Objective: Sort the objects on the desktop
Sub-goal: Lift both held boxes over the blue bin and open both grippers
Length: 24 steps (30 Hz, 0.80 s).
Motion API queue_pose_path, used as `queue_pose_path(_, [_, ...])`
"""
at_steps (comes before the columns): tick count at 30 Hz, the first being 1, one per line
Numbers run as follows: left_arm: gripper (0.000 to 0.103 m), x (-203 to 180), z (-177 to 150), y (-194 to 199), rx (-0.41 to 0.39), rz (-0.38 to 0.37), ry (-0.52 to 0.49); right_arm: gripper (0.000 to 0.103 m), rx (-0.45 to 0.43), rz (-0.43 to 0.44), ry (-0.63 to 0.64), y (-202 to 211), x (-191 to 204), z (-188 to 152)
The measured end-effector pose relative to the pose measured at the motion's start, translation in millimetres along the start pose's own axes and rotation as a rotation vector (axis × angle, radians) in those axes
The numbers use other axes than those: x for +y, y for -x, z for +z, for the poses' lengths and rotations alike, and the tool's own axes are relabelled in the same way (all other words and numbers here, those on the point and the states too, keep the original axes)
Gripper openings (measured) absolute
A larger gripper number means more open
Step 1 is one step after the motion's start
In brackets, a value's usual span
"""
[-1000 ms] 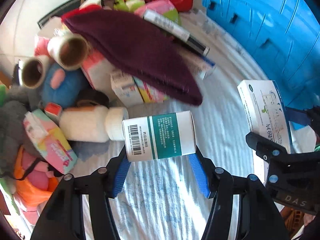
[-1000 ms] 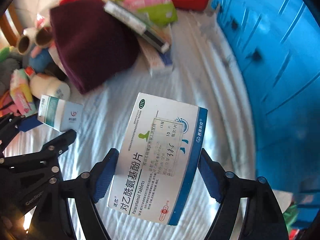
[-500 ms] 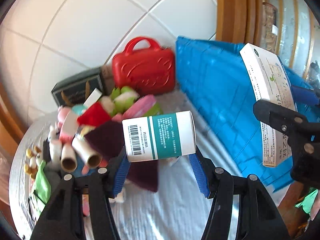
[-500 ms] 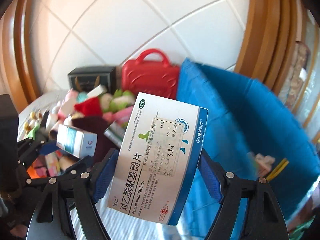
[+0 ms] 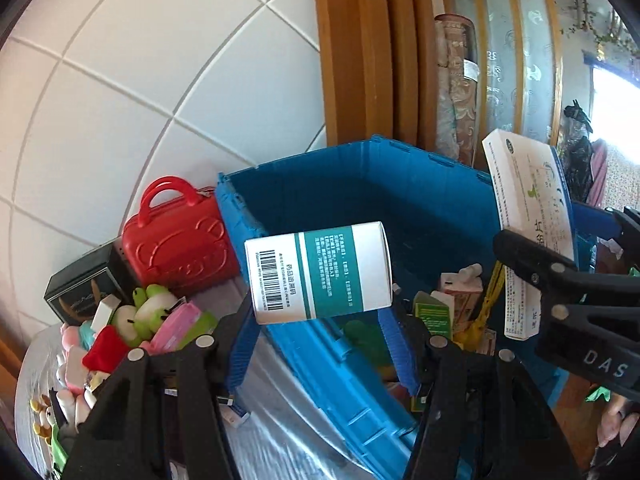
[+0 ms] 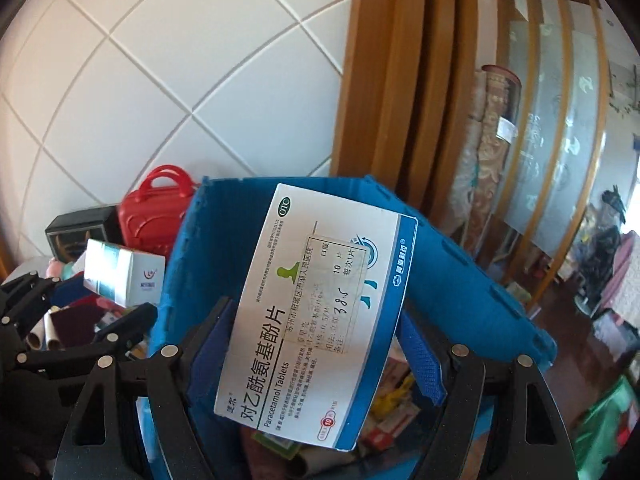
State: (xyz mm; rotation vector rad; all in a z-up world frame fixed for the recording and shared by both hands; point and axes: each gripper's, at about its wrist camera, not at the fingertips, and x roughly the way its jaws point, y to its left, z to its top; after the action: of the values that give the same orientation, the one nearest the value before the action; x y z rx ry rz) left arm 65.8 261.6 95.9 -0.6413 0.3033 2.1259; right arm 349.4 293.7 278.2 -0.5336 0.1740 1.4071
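My left gripper [image 5: 320, 344] is shut on a white and green medicine box [image 5: 318, 276], held in the air over the near wall of the blue crate [image 5: 320, 364]. My right gripper [image 6: 316, 354] is shut on a flat white and blue paracetamol box [image 6: 316, 304], held above the crate's open top [image 6: 208, 248]. The paracetamol box also shows at the right of the left wrist view [image 5: 528, 216]. The medicine box shows at the left of the right wrist view [image 6: 124, 276]. Several small boxes lie inside the crate [image 5: 444, 304].
A red toy suitcase [image 5: 180, 240] and a black box [image 5: 84, 284] stand by the tiled wall left of the crate. A pile of plush toys, cardboard tubes and packets [image 5: 120, 328] covers the table at the lower left. A wooden door frame [image 5: 360, 52] rises behind the crate.
Both grippers have lifted off the table with their boxes and moved right, from over the cloth and pile to above the blue crate. The crate's inside has come into view.
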Motion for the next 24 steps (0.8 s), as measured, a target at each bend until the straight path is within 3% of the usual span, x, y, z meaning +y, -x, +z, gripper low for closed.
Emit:
queue_pose_path(7, [0.058, -53, 13, -32, 0.070, -0.033, -0.061, 0.080, 0.050, -0.006, -0.002, -34, -54, -19])
queue_pose_path(12, [0.059, -60, 17, -46, 0.126, -0.056, -0.067, 0.080, 0.077, -0.011, -0.003, -54, -75, -25])
queue_pose_path(14, [0.070, -57, 17, -50, 0.138, -0.063, -0.059, 0.080, 0.088, -0.009, 0.002, -61, -78, -25])
queue_pose_path(17, [0.080, -56, 16, -49, 0.147, -0.080, -0.056, 0.089, 0.096, -0.021, 0.002, -72, -80, -22])
queue_pose_path(18, [0.081, -55, 16, -49, 0.146, -0.081, -0.055, 0.101, 0.098, -0.024, 0.000, -74, -80, -22])
queue_pose_path(24, [0.082, -48, 11, -45, 0.149, -0.079, -0.027, 0.103, 0.095, -0.013, 0.030, -78, -75, -26])
